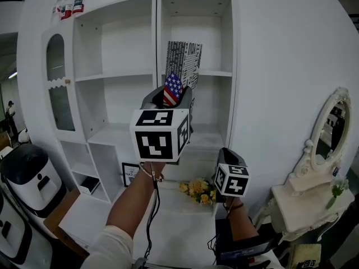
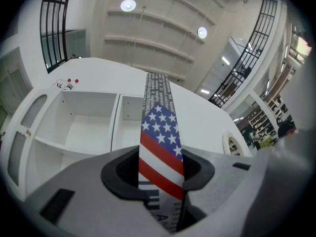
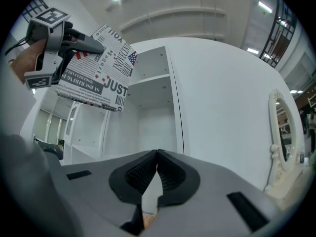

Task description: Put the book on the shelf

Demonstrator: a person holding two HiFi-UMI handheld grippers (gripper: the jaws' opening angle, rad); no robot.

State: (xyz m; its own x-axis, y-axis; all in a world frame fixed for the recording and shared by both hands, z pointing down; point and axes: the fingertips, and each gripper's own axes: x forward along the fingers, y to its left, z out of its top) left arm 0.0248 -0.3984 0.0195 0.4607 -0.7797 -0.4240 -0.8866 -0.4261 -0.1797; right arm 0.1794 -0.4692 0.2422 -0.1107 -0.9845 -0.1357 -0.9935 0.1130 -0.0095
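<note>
Aloft, slim text-printed book [image 1: 183, 63] (flag-striped spine) — left gripper [image 1: 171, 95] pinching it

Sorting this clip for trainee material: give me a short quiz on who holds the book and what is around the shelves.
1. True or false: the right gripper holds the book.
2. The left gripper is: A open and empty; B shut on the book; C shut and empty.
3. What stands on top of the shelf unit?
Key: 1 false; 2 B; 3 bottles.
</note>
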